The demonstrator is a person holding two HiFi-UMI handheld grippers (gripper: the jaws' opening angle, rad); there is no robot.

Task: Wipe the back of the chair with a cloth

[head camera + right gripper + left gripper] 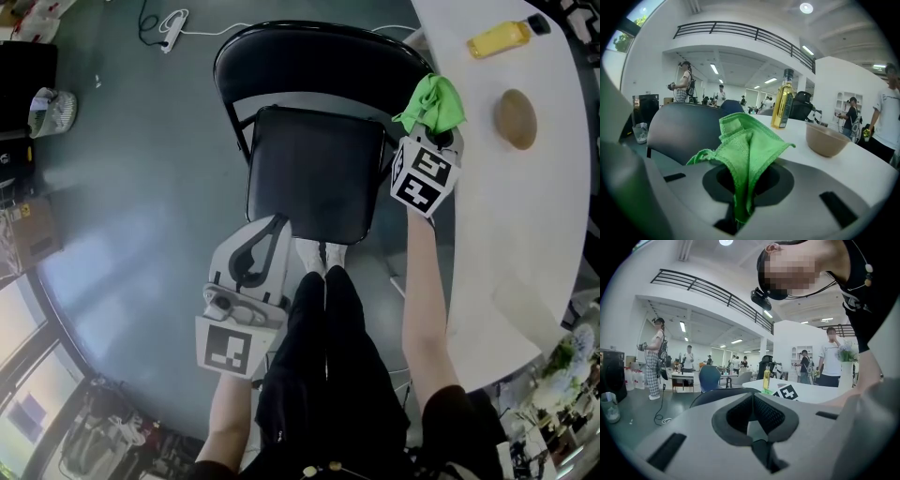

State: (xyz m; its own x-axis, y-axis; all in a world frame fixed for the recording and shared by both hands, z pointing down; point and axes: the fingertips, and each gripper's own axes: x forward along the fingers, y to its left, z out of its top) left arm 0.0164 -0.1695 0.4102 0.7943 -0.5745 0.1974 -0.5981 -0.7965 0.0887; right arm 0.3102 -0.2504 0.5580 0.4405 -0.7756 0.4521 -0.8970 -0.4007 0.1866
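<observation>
1. Fingers of the right gripper [740,211] are clenched on a green cloth [747,145]. A bunched fold is pinched, and the rest stands loose above the jaws.
2. Left gripper [757,441]: jaws are closed together and nothing is held. It is kept near, at the seat's [314,173] near-left corner.
3. The cloth is held at the right end of the chair back [309,52], beside the table edge [469,216]. Contact with the back cannot be confirmed.
4. Handling, as judged: the cloth is light, soft and limp, so it is expected to crumple rather than lie flat. The deep pinch on the bunch is best kept and the free flap pressed to the curved back.
5. The chair is judged light, so shifting under pressure is possible.
</observation>
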